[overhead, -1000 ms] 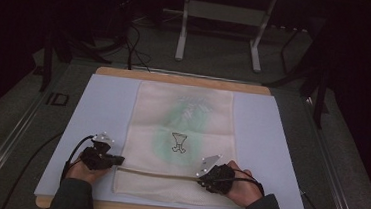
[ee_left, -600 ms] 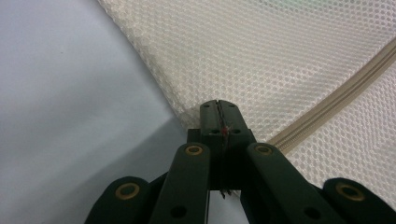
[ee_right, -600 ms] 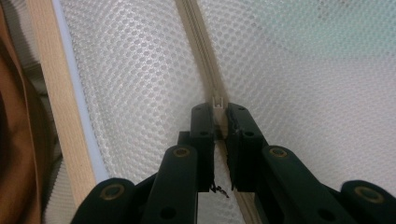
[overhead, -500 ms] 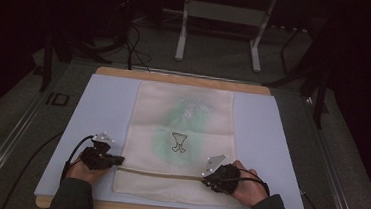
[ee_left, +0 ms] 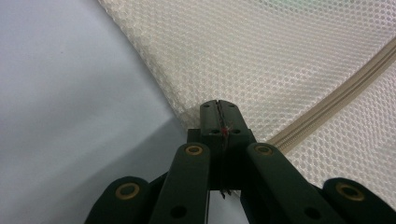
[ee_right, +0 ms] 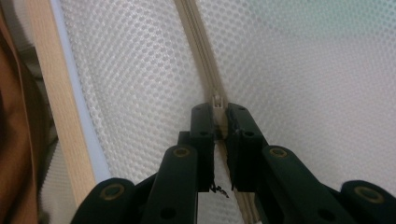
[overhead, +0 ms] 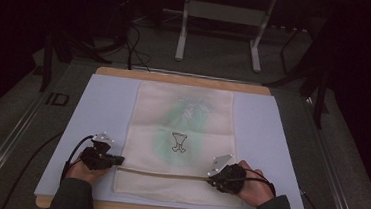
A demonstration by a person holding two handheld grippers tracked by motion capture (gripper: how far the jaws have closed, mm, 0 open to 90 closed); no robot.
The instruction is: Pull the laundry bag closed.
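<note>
moved: right hand-held gripper (overhead: 218, 177) shifted slightly along the zipper (overhead: 163, 173) since a second ago; left one holds its spot
bag: mesh laundry bag (overhead: 181, 134) flat mid-tabletop (overhead: 103, 103), zipper near front edge
right: pinching zipper pull (ee_right: 216, 101)
left: left hand-held gripper (overhead: 117, 162) pressed together on bag's corner (ee_left: 194, 112)
read: zipper pull likely just starting; left anchors

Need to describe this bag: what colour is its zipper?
Beige zipper, like the mesh bag; clearest in the right gripper view.
</note>
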